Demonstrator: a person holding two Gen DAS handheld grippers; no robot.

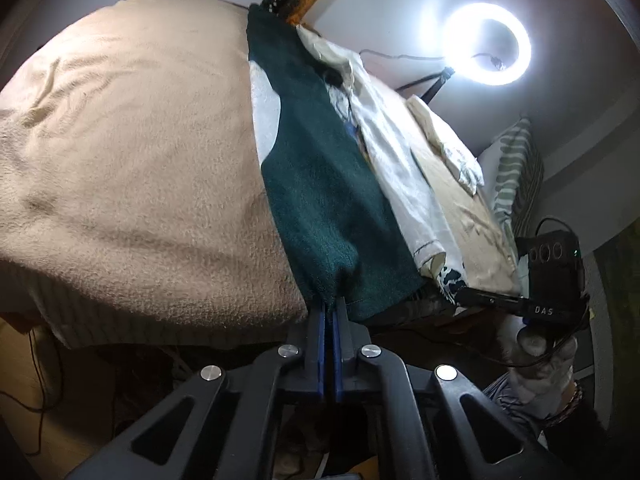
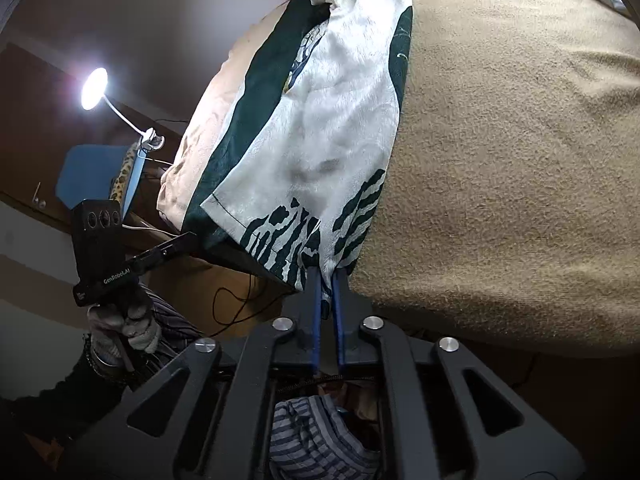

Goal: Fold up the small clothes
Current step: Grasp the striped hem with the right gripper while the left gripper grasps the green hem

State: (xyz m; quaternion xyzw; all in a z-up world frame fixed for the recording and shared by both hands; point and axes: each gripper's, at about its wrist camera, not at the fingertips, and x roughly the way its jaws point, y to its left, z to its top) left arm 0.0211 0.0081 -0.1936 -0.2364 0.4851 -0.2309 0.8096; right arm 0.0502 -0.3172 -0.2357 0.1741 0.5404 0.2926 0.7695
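Garment (image 1: 320, 184) lies on blanket (image 1: 132, 168) covering bed, its near hem at bed's front edge. Second cloth (image 1: 400, 168) overlaps garment's right side. Folded cloth (image 1: 448, 140) farther right on blanket. Ring lamp (image 1: 486, 50) behind bed.

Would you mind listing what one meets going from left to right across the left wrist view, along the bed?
Beige blanket → dark green garment, pinched at its near edge by the left gripper → white garment → striped pillow → right gripper.
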